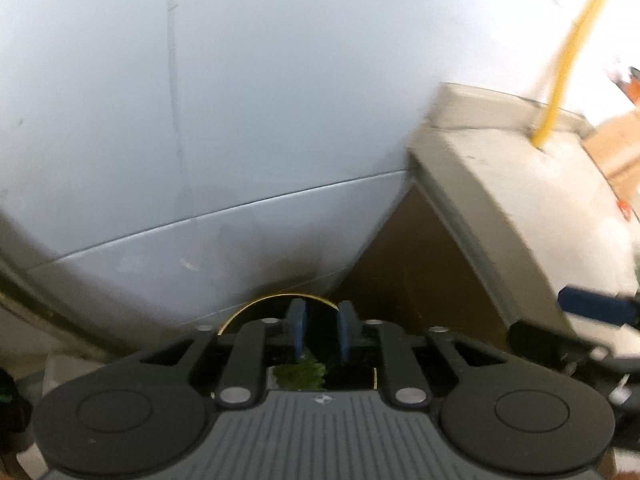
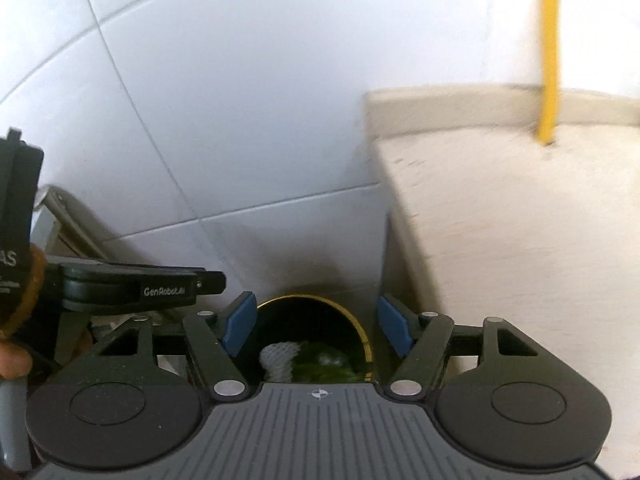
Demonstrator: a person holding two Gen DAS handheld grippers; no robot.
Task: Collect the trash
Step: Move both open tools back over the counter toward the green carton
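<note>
A round bin point(image 2: 352, 316) with a black liner and a yellow rim stands on the floor against the tiled wall. Inside it lie green leafy scraps point(image 2: 324, 368) and a white foam net point(image 2: 278, 356). My right gripper point(image 2: 317, 325) hangs above the bin's mouth, its blue pads wide apart and nothing between them. In the left wrist view the same bin point(image 1: 280, 297) and green scraps point(image 1: 300, 376) show under my left gripper point(image 1: 321, 330). Its pads stand a narrow gap apart, with nothing between them. Its black body point(image 2: 140, 288) reaches in from the left of the right wrist view.
A white tiled wall point(image 2: 240, 120) rises behind the bin. A beige countertop point(image 2: 520, 220) stands to the right, with a brown cabinet side point(image 1: 420, 280) below it and a yellow pipe point(image 2: 548, 60) rising from it. A hand point(image 2: 12, 360) holds the left gripper.
</note>
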